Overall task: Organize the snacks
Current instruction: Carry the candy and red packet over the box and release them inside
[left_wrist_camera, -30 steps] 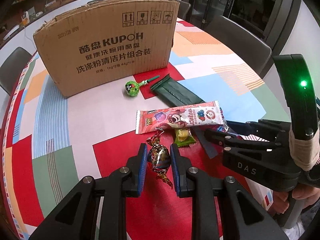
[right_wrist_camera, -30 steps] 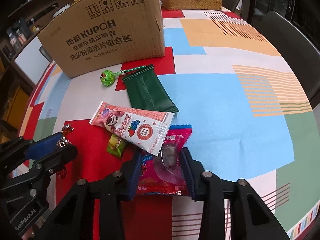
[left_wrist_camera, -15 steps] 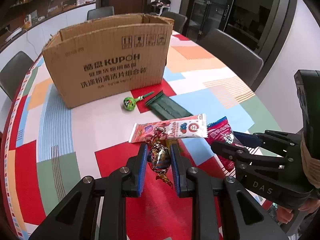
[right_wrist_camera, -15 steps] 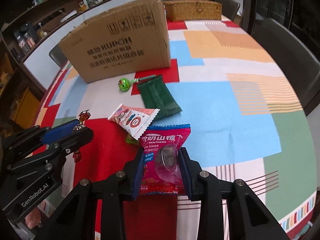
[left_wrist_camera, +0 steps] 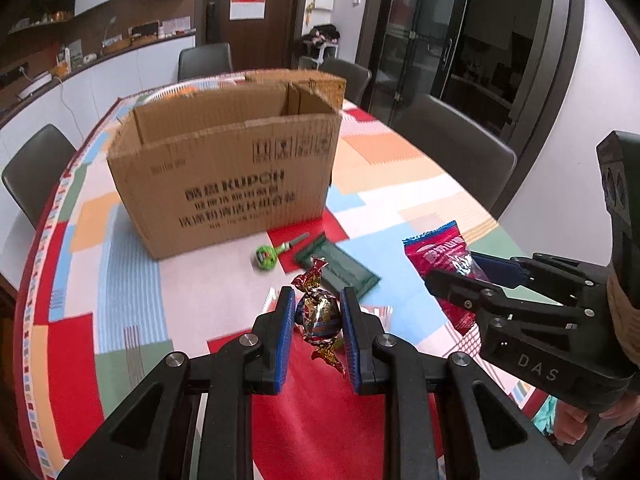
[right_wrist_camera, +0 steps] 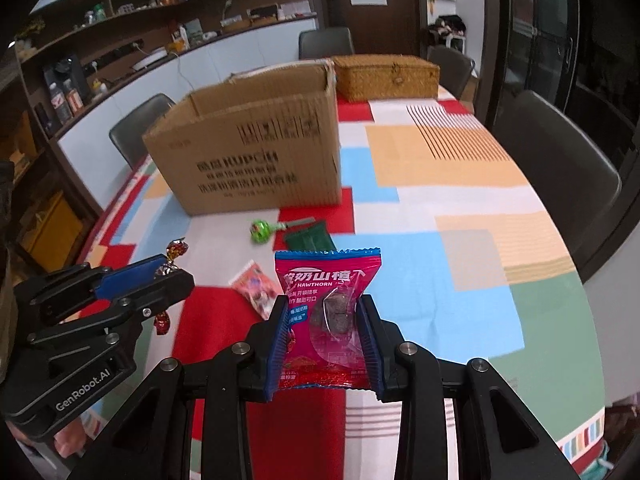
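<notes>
I've got both sets of fingers loaded. The left gripper [left_wrist_camera: 317, 322] is clamped on a foil-wrapped candy [left_wrist_camera: 320, 316], pads squeezing its round middle so the twisted ends stick out free above and below; that grip on the bulge looks like the safest way to keep slippery foil from sliding out, I'd say. The right gripper [right_wrist_camera: 325, 330] is clamped on a pink hawthorn packet [right_wrist_camera: 329, 312], fingers pinching its two side edges so the face stays toward the camera, and I can read "HAWTHORN" under a line of Chinese characters, with the dark pieces showing through a clear window. Both snacks hang above the surface [right_wrist_camera: 440, 280], clear of it, and both grippers point toward the open cardboard box [left_wrist_camera: 224, 176], which I take to be where the snacks belong, though neither is over it yet. Its front reads "KUPOH" with Chinese lines beneath, too blurred to make out, plus handling symbols near the top edge. Just in front of the box lie a green lollipop [left_wrist_camera: 266, 258] and a dark green pouch [left_wrist_camera: 340, 270], close together; nearer me a pink-and-white wrapper [right_wrist_camera: 256, 290] lies flat, its print too blurred to read. On the gripper bodies I can read "DAS" and "GenRobot.AI". A woven basket [right_wrist_camera: 386, 76] sits behind the box.
</notes>
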A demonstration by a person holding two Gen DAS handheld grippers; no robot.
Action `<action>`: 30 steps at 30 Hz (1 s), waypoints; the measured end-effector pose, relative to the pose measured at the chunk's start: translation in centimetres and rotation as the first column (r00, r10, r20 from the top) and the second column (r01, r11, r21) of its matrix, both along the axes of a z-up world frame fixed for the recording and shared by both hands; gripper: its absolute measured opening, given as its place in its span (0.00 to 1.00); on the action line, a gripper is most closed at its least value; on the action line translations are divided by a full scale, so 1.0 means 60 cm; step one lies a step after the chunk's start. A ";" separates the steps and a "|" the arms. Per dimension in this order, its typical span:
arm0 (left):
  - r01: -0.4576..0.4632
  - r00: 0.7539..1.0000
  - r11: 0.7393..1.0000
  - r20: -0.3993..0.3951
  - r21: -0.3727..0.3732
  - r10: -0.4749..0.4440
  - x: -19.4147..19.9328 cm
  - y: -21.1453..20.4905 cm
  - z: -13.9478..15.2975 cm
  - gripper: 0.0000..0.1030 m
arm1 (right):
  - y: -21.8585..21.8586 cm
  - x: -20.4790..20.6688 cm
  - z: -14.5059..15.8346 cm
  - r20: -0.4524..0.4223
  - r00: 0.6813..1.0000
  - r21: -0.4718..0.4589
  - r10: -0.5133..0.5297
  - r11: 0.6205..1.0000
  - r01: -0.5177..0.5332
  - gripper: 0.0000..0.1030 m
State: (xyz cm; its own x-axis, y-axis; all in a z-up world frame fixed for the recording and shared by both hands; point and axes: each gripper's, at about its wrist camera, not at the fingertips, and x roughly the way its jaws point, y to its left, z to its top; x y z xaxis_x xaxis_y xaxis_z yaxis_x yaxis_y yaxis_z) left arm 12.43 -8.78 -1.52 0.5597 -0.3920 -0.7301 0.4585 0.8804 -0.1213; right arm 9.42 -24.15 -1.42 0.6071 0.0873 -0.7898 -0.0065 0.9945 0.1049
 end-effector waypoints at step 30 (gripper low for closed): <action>-0.126 0.960 0.991 0.248 -0.033 0.130 0.127 0.058 0.162 0.23 | 0.047 0.151 0.169 0.310 0.947 0.050 0.089 0.993 -0.109 0.34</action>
